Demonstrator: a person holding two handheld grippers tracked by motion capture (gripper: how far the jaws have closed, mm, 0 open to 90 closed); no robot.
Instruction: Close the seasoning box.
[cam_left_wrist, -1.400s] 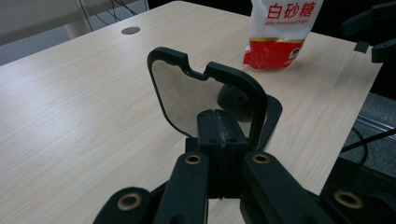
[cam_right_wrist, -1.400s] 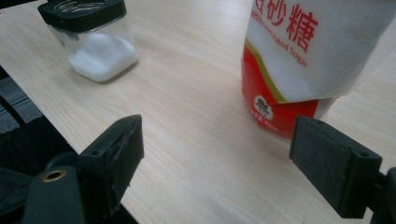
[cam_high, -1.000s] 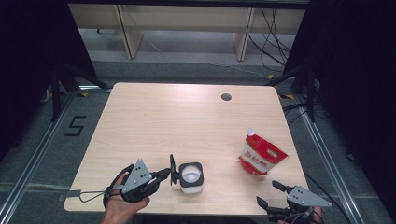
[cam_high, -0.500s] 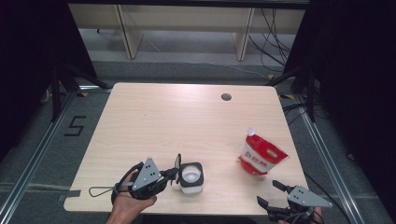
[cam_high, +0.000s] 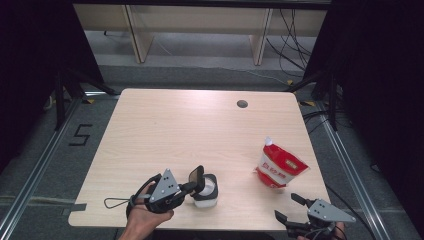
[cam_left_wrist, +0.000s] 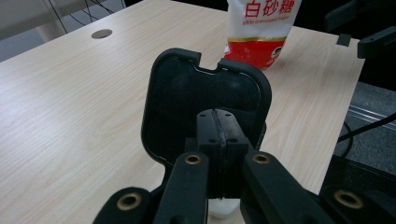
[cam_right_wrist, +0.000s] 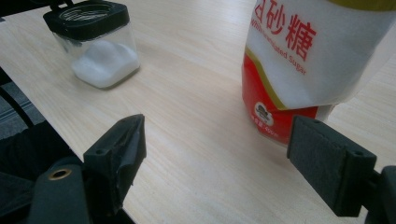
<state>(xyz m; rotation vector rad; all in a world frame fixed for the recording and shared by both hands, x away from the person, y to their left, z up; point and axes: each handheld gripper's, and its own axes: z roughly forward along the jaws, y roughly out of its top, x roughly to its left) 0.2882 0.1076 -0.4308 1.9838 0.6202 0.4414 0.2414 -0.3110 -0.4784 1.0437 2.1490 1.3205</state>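
Note:
A small clear jar (cam_high: 206, 192) of white powder (cam_right_wrist: 105, 60) stands near the table's front edge, its black hinged lid (cam_high: 196, 177) flipped upright. My left gripper (cam_high: 191, 188) lies just left of the jar, held by a hand. Its jaws are pressed together right in front of the lid's (cam_left_wrist: 205, 88) inner face, with nothing between them (cam_left_wrist: 219, 133). A red and white sugar pouch (cam_high: 277, 167) stands at the right. My right gripper (cam_high: 287, 207) hovers at the front right edge, open, with the pouch (cam_right_wrist: 299, 60) ahead to its right and the jar (cam_right_wrist: 95, 42) far left (cam_right_wrist: 224, 154).
A round cable hole (cam_high: 242, 104) sits at the far right of the wooden table (cam_high: 190, 130). Shelving legs and cables lie on the floor beyond the far edge. Dark frames flank both sides.
My left gripper has slid a little to the right, closer to the jar, with the raised lid at its tips. The right gripper, jar and pouch have stayed put.

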